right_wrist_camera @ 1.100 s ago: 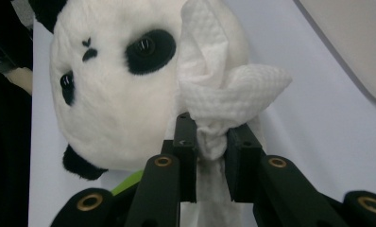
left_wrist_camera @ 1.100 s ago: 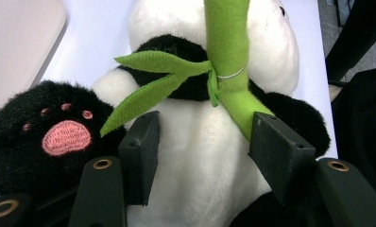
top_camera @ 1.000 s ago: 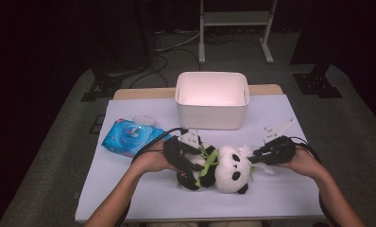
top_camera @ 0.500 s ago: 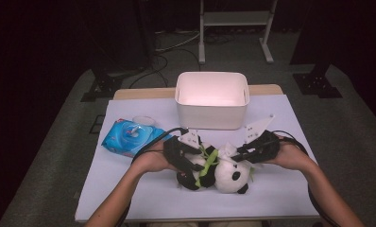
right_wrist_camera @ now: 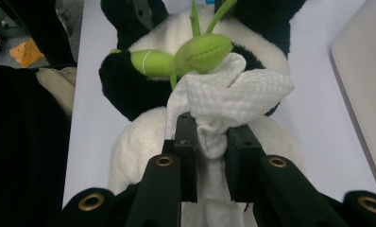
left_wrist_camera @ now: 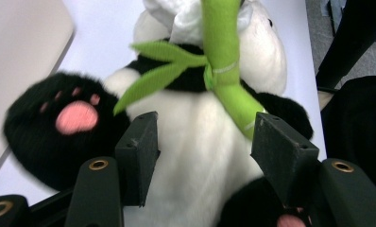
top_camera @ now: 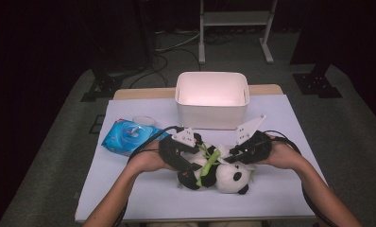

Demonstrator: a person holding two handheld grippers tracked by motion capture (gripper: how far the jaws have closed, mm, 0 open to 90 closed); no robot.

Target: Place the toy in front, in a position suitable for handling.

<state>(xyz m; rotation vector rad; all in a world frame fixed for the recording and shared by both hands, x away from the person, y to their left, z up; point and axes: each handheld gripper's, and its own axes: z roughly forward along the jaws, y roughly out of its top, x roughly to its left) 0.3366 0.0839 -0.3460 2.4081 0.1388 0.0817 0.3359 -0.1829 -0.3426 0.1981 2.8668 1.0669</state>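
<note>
A plush panda lies on its back on the white table, in front of a white bin and right of a blue wipes pack. The left gripper sits over the panda's lower body; in the left gripper view its 2 jaws stand wide apart on either side of the white belly, their tips against the fur, closed on nothing, with a black paw with pink pads to one side and a green bamboo stalk running up the chest. The right gripper is at the panda's head end. In the right gripper view its jaws are pinched tight on a twisted white wipe, whose bunched end is pressed against the panda's chest right by the bamboo. The person's hands hold both grippers low over the table.
</note>
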